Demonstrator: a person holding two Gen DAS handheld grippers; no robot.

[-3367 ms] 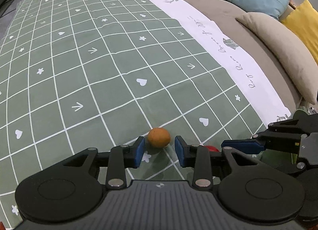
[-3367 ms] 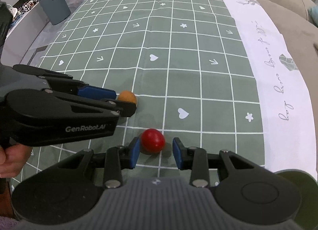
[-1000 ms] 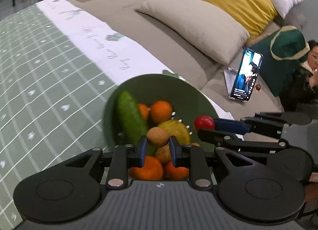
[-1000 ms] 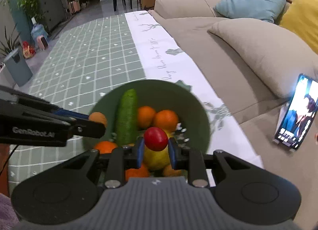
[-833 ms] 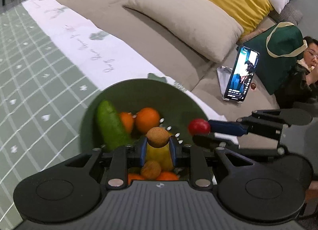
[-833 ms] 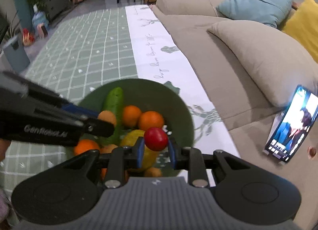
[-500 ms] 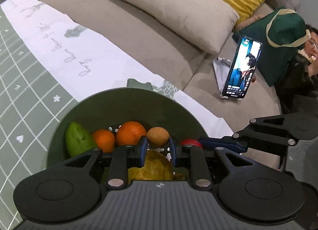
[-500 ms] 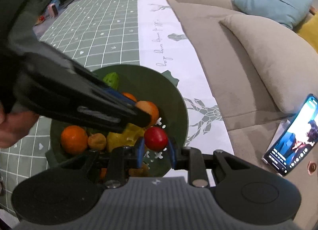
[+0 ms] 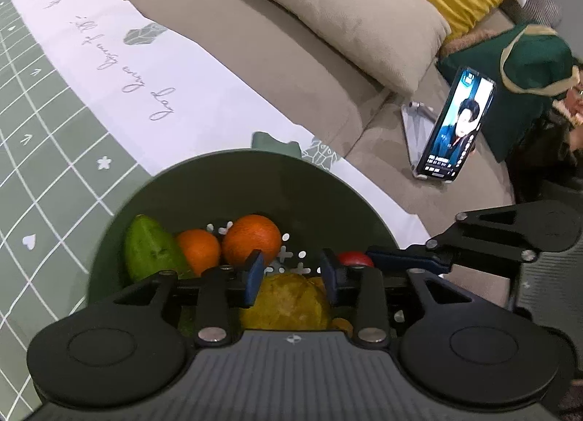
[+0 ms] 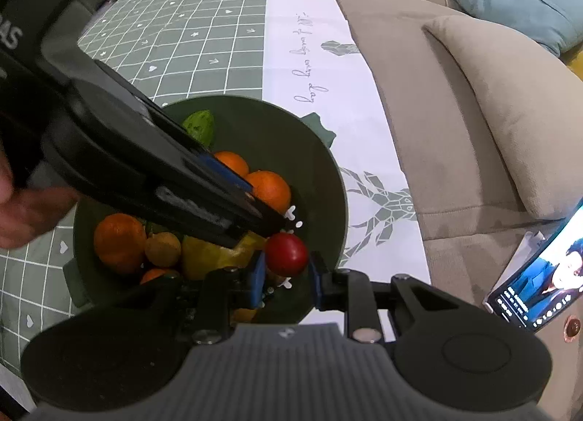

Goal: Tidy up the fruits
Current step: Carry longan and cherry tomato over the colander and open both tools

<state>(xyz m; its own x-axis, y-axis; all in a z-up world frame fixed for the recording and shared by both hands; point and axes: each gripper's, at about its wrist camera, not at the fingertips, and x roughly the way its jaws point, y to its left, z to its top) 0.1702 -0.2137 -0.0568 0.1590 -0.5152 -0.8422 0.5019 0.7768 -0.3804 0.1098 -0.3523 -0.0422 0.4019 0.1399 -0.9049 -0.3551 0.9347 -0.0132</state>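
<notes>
A dark green bowl (image 9: 255,180) (image 10: 328,180) holds oranges (image 9: 251,239), a green fruit (image 9: 149,250), a yellow fruit (image 9: 291,301) and several others. My left gripper (image 9: 291,270) is open and empty above the bowl's middle. It reaches over the bowl from the left in the right wrist view (image 10: 269,215). A small brown fruit (image 10: 163,249) lies in the bowl. My right gripper (image 10: 286,275) holds a red fruit (image 10: 286,254) between its pads just over the bowl's near right side. The red fruit also shows in the left wrist view (image 9: 355,259).
The bowl stands on a green checked mat (image 10: 189,27) with a white border (image 9: 145,86). A beige sofa with cushions (image 9: 328,9) lies beyond. A phone on a stand (image 9: 455,126) and a green bag (image 9: 532,56) are at the right.
My left gripper has opened and the brown fruit it held is gone from its pads, now in the bowl. My right gripper has come lower over the bowl with the red fruit.
</notes>
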